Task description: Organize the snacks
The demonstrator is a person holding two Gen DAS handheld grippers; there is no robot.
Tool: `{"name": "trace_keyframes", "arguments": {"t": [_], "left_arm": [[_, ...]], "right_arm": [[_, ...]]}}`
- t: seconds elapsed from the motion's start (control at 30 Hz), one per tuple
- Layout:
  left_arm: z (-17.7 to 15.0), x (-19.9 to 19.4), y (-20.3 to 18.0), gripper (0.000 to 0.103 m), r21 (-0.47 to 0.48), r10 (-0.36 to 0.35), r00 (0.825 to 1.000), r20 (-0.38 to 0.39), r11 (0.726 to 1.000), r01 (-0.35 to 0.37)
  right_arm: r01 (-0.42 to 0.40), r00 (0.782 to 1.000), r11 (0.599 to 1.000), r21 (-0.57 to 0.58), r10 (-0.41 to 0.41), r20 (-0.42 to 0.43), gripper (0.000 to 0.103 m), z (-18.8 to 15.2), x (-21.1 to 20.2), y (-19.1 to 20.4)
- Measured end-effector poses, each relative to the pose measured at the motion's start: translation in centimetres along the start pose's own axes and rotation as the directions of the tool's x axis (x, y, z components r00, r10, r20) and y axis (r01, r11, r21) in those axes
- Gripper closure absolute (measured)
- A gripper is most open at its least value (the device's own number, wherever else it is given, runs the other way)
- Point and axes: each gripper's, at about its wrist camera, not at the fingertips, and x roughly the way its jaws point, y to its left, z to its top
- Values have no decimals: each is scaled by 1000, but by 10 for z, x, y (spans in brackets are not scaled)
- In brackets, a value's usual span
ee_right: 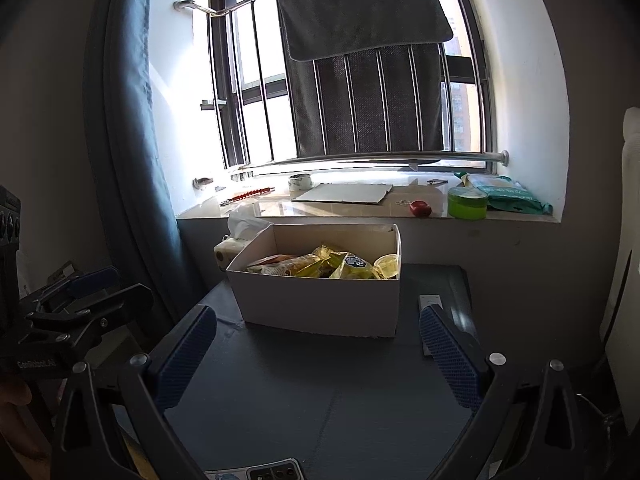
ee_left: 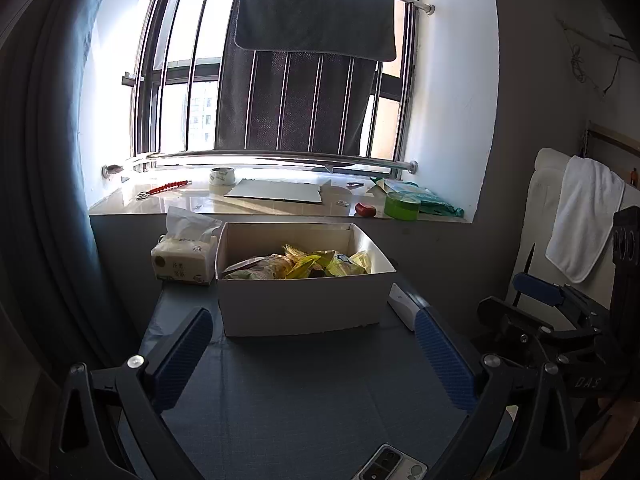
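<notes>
A white cardboard box (ee_left: 296,304) stands on the dark table, holding several snack packets (ee_left: 304,266), mostly yellow and green. It also shows in the right wrist view (ee_right: 320,304) with the snack packets (ee_right: 332,266) inside. My left gripper (ee_left: 314,334) is open and empty, just in front of the box. My right gripper (ee_right: 318,332) is open and empty, also in front of the box. The right gripper shows at the right edge of the left wrist view (ee_left: 536,292); the left gripper shows at the left edge of the right wrist view (ee_right: 84,292).
A tissue pack (ee_left: 184,258) stands left of the box. A white flat device (ee_left: 402,304) lies right of it. A phone (ee_left: 390,464) lies at the table's near edge. The windowsill (ee_left: 280,204) holds tape rolls, cardboard and a green bag. A blue curtain (ee_left: 48,160) hangs at left.
</notes>
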Motion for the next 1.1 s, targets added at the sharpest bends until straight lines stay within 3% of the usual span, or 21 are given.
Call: {"name": "trace_keyframes", "arguments": {"t": [1.1], "left_arm": [[-2, -3, 3, 0, 0, 3, 1000, -5, 1000, -3]], "right_arm": [[-11, 1000, 1000, -15, 11, -8, 0, -2, 0, 2]]}}
